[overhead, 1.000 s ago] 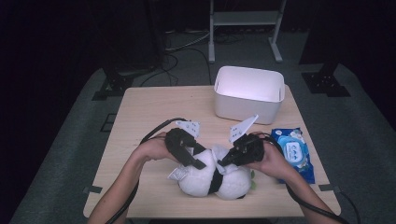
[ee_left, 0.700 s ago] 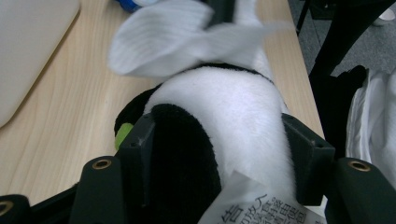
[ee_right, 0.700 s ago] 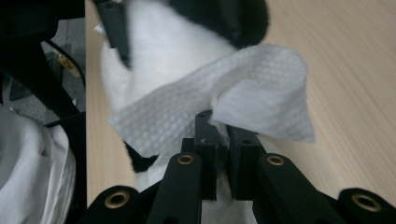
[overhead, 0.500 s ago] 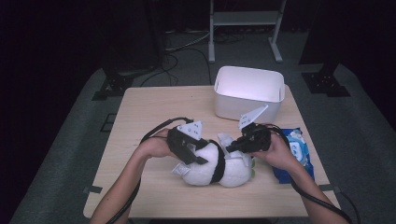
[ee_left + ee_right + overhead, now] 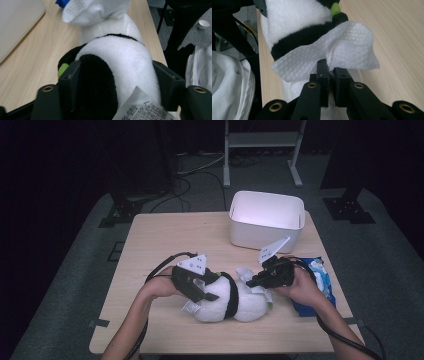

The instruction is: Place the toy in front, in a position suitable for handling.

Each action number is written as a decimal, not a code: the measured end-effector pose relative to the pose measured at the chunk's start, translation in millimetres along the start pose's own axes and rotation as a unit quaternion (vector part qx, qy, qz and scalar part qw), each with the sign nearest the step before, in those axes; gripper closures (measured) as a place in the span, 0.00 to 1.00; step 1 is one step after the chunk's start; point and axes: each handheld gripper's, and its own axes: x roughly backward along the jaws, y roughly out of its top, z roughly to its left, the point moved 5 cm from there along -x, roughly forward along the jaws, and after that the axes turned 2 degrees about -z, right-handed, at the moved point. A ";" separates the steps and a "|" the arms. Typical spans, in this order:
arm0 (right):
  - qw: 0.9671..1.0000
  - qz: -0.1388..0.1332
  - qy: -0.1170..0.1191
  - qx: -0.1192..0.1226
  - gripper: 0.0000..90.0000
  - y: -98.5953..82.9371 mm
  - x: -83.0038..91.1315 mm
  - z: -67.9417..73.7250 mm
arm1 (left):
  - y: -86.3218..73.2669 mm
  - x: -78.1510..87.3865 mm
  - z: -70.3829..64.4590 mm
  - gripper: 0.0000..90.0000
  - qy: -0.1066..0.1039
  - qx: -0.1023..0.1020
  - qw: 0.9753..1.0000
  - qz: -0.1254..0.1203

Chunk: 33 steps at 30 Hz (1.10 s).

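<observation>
A black-and-white plush panda (image 5: 235,304) lies on its side near the table's front edge. My left gripper (image 5: 202,290) is shut on the toy's left half; in the left gripper view its jaws press both sides of the panda (image 5: 120,57), with a paper tag (image 5: 140,107) just in front. My right gripper (image 5: 257,280) sits over the toy's right end, shut on a white wet wipe (image 5: 332,55). The wipe drapes against the panda (image 5: 294,20) near a small green patch (image 5: 335,8). The same wipe (image 5: 95,11) lies on the far end of the toy.
A white plastic bin (image 5: 266,220) stands at the back right of the wooden table (image 5: 165,245). A blue pack of wipes (image 5: 320,282) lies by the right edge under the right hand. Cables trail from both grippers.
The right gripper, still holding the wipe, has shifted a little right and up along the panda. The toy has turned to lie longer across the table. The left gripper has barely moved.
</observation>
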 end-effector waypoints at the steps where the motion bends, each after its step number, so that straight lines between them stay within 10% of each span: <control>1: 1.000 0.001 0.000 -0.002 0.93 -0.4 -0.6 0.6 | 0.0 -0.2 -1.0 0.33 0.002 -0.001 1.000 -0.002; 33: 1.000 0.026 -0.005 0.002 0.93 -1.5 1.5 9.3 | -10.9 27.8 -7.9 0.16 0.039 0.047 0.997 -0.051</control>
